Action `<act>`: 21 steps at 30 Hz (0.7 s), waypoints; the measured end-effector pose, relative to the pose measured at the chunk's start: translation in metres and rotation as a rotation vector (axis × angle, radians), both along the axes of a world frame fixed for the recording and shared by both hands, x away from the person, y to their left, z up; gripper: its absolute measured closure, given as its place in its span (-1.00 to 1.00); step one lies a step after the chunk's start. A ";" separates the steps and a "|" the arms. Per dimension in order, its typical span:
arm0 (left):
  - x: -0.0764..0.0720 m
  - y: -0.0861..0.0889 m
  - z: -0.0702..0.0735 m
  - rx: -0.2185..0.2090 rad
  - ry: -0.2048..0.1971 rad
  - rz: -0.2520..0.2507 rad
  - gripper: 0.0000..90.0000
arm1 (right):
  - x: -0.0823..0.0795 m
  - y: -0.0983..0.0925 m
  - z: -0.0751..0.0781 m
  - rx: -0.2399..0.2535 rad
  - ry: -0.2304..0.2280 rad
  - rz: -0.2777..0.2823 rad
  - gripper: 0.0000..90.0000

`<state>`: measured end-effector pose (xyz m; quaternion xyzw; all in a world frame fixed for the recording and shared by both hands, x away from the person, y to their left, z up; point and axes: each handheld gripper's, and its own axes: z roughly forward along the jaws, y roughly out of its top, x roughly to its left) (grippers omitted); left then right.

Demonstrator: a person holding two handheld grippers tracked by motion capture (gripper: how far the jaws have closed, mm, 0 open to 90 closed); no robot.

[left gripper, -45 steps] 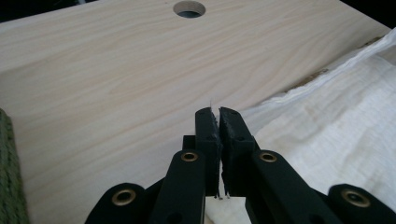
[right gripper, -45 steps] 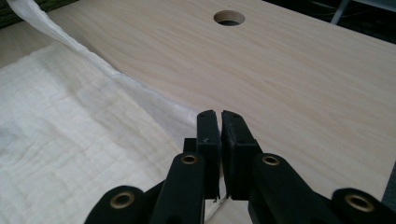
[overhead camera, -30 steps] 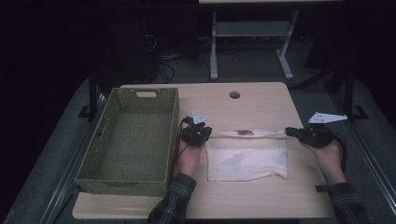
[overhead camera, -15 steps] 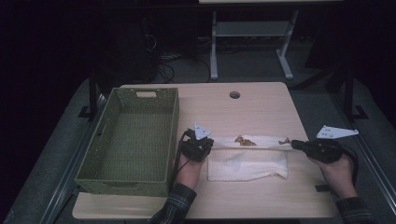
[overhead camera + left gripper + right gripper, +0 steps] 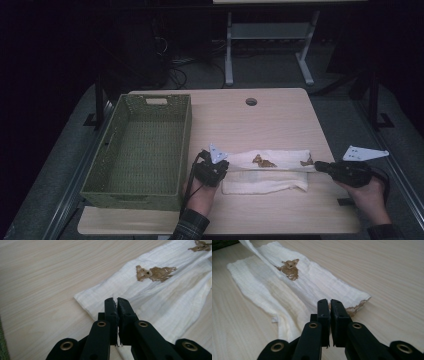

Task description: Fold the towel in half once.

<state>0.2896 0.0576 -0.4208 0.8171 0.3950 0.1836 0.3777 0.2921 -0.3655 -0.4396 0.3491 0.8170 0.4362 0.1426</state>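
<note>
One pale wooden table [image 5: 280, 120] is seen in a dark room, with a round cable hole [image 5: 251, 101] at 12 o'clock on its top and a white metal frame [image 5: 265, 35] standing on the grey floor beyond it. One green woven basket [image 5: 142, 150] is set on the table at 9 o'clock. One white cloth [image 5: 272, 170], marked with brown stains [image 5: 262, 161], is laid partly folded on the table toward 5 o'clock, just beside the basket. Two grippers are counted. The left gripper [image 5: 117, 303] is clamped on the cloth's edge nearest the basket, and the right gripper [image 5: 329, 305] is clamped on the opposite edge, at 3 o'clock; the upper layer is stretched between them.
</note>
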 end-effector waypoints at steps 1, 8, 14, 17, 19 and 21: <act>-0.002 0.000 0.001 -0.004 -0.002 0.000 0.93 | -0.003 0.000 -0.001 0.000 0.000 0.007 0.91; -0.009 0.003 -0.006 0.021 0.021 -0.012 0.93 | -0.011 0.004 -0.004 -0.016 0.020 0.033 0.91; -0.016 0.004 -0.011 0.030 0.051 -0.040 0.92 | -0.017 0.006 -0.011 -0.051 0.046 0.046 0.91; -0.019 0.005 -0.014 0.024 0.059 -0.056 0.92 | -0.020 0.005 -0.013 -0.052 0.060 0.048 0.91; -0.022 0.005 -0.014 0.028 0.056 -0.065 0.92 | -0.024 0.005 -0.013 -0.061 0.055 0.046 0.91; -0.023 0.005 -0.014 0.029 0.056 -0.071 0.92 | -0.026 0.004 -0.014 -0.063 0.057 0.047 0.91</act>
